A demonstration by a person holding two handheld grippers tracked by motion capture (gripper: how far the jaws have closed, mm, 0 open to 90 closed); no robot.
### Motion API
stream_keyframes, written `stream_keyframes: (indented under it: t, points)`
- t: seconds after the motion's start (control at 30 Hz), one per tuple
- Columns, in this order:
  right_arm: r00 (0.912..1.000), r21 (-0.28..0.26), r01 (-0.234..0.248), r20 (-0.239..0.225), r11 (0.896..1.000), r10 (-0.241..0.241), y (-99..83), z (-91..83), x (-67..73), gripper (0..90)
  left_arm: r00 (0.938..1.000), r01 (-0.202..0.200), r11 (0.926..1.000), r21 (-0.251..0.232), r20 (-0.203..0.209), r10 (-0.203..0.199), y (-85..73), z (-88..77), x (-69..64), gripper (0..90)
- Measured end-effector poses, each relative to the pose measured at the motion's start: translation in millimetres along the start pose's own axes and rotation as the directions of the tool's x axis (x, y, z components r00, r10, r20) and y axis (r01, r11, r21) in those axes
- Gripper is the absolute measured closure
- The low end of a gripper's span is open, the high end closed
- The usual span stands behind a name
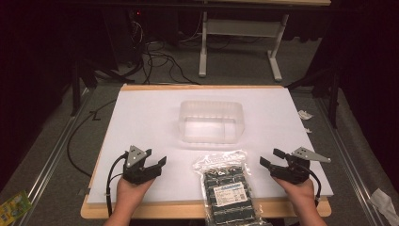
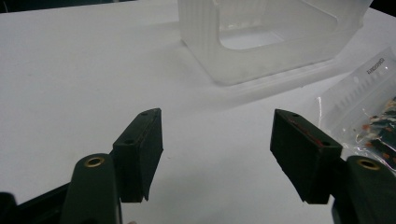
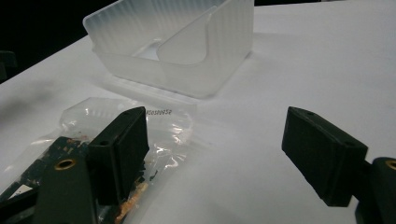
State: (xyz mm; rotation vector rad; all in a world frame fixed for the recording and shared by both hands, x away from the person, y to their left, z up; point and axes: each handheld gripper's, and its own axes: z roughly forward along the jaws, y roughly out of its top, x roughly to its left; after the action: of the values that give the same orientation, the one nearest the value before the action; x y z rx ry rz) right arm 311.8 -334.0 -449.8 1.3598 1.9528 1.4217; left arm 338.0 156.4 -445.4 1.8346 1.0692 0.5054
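A clear plastic bag (image 1: pixel 227 184) packed with dark green circuit boards and bearing a white label lies at the table's front edge, between my two hands. Behind it stands a translucent plastic tub (image 1: pixel 211 121), its inside bare. My left gripper (image 1: pixel 157 159) rests on the table to the left of the bag, jaws open with nothing between them (image 2: pixel 217 154). My right gripper (image 1: pixel 271 158) rests to the right of the bag, also open and holding nothing (image 3: pixel 217 154). The bag (image 3: pixel 93 140) lies under and beyond its left jaw. The tub (image 2: pixel 275 42) and the bag's corner (image 2: pixel 364 102) sit ahead of the left gripper.
A white board (image 1: pixel 141 117) covers the wooden table. Past the far edge are floor cables (image 1: pixel 160 61) and a white table frame (image 1: pixel 240 42). A green packet (image 1: pixel 13 206) lies on the floor at the lower left, crumpled paper (image 1: pixel 386 202) at the lower right.
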Motion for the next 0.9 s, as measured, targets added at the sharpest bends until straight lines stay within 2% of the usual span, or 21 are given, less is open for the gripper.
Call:
stream_keyframes:
  t: [0.4, 0.57, 0.7, 0.73, 0.8, 0.87, 0.9]
  points:
    - [1.0, 0.013, -0.001, -0.002, 1.0, 0.001, -0.7, 1.8, -0.9, 23.8, 1.0, -0.006, 0.9999, 0.012, 0.0, 0.006, -0.1, 2.4, -1.0, 34.9]
    - [0.9998, 0.023, 0.001, -0.021, 1.0, 0.0, 0.5, 7.1, 1.3, 25.2, 1.0, -0.007, 0.9999, 0.012, 0.0, 0.007, -0.1, 3.2, -1.5, 34.9]
    - [0.9984, 0.042, -0.01, -0.054, 0.999, 0.012, 3.5, 15.9, 1.3, 27.2, 1.0, -0.007, 0.9999, 0.012, 0.0, 0.007, -0.2, 3.6, -1.7, 35.0]
    - [0.9968, 0.074, -0.015, -0.077, 0.997, 0.021, 6.4, 25.2, 2.0, 27.9, 1.0, -0.007, 0.9999, 0.013, 0.001, 0.007, -0.2, 3.7, -1.7, 35.0]
    - [0.9959, 0.087, -0.02, -0.086, 0.996, 0.028, 7.5, 30.2, 2.3, 28.4, 1.0, -0.008, 0.9999, 0.013, 0.0, 0.008, -0.3, 4.0, -1.8, 34.9]
    - [0.9918, 0.124, -0.035, -0.118, 0.992, 0.049, 10.9, 45.6, 3.2, 28.0, 1.0, -0.007, 0.9999, 0.014, 0.0, 0.007, -0.3, 4.1, -1.6, 34.9]
    - [0.9918, 0.124, -0.035, -0.118, 0.992, 0.049, 10.9, 45.6, 3.2, 28.0, 1.0, -0.008, 0.9999, 0.015, 0.0, 0.008, -0.4, 4.2, -1.5, 34.9]
